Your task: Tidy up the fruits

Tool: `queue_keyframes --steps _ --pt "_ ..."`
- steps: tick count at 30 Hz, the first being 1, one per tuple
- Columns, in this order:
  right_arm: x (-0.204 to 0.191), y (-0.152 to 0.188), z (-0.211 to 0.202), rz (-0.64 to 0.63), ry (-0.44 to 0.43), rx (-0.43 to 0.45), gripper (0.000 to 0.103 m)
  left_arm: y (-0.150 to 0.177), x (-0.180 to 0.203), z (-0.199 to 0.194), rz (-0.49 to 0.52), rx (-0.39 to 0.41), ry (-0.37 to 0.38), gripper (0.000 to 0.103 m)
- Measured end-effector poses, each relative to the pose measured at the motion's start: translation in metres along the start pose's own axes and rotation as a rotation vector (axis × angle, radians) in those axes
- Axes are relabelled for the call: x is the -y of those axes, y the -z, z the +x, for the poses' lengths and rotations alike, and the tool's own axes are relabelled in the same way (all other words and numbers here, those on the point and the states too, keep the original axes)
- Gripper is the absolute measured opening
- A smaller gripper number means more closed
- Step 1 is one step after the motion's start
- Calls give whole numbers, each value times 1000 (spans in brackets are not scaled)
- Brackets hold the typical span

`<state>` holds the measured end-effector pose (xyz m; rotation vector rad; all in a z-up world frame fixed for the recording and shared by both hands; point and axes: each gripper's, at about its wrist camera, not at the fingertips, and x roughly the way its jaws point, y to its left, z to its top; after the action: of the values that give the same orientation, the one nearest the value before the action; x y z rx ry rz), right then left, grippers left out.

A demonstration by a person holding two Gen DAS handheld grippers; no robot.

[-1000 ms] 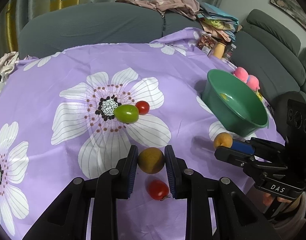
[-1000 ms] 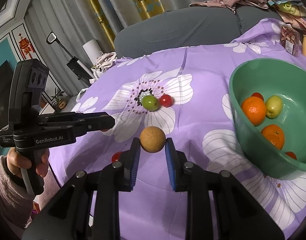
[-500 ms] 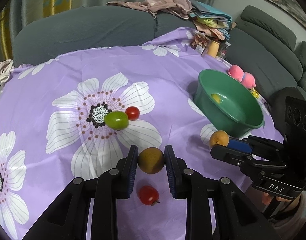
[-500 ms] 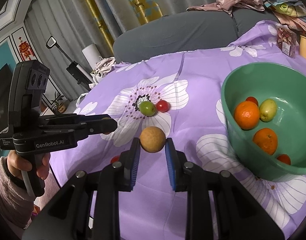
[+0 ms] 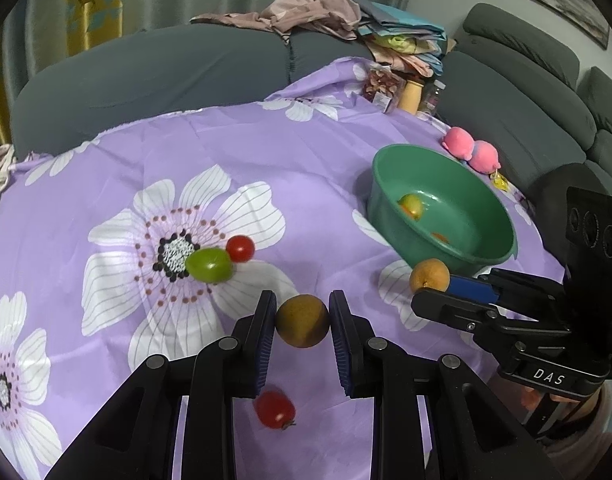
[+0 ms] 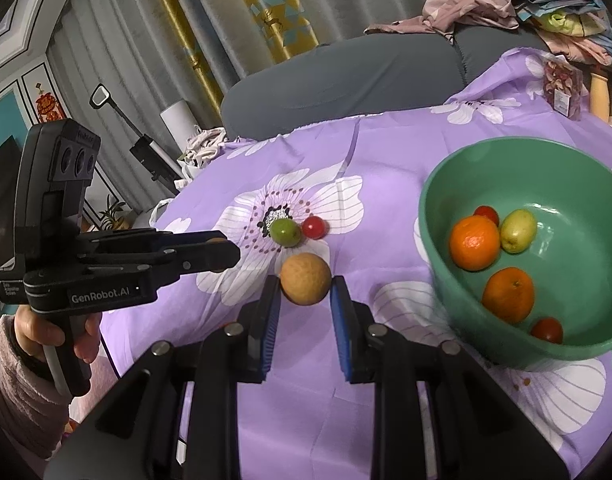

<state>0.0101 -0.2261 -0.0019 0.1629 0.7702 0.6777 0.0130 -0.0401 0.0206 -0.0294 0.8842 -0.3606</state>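
In the left wrist view my left gripper (image 5: 302,300) is shut on a brown round fruit (image 5: 302,326), held above the purple flowered cloth (image 5: 306,168). A red tomato (image 5: 274,409) lies on the cloth beneath it. Further off lie a green fruit (image 5: 208,266) and a second red tomato (image 5: 240,249), touching. My right gripper (image 6: 306,286) is shut on a tan round fruit (image 6: 305,272), just left of the green bowl (image 6: 565,176). The bowl holds two oranges (image 6: 474,243), a yellow-green fruit (image 6: 517,230) and small tomatoes. Each gripper also shows in the other's view: right gripper (image 5: 433,288), left gripper (image 6: 228,246).
A grey sofa (image 5: 166,72) with piled clothes (image 5: 313,12) runs behind the table. Jars and a snack packet (image 5: 385,88) stand at the far edge, and two pink plush toys (image 5: 471,152) lie behind the bowl (image 5: 473,216). A hand (image 6: 46,336) in a pink sleeve grips the left handle.
My left gripper has risen and drawn back a little with its fruit; the tomato below and the cloth look farther off. The right gripper has hardly moved.
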Motion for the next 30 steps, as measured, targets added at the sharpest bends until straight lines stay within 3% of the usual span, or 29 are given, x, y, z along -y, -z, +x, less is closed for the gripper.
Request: queue_keyframes --steps 30 --pt "41 -13 -36 59 89 119 26 -37 48 19 96 23 61 27"
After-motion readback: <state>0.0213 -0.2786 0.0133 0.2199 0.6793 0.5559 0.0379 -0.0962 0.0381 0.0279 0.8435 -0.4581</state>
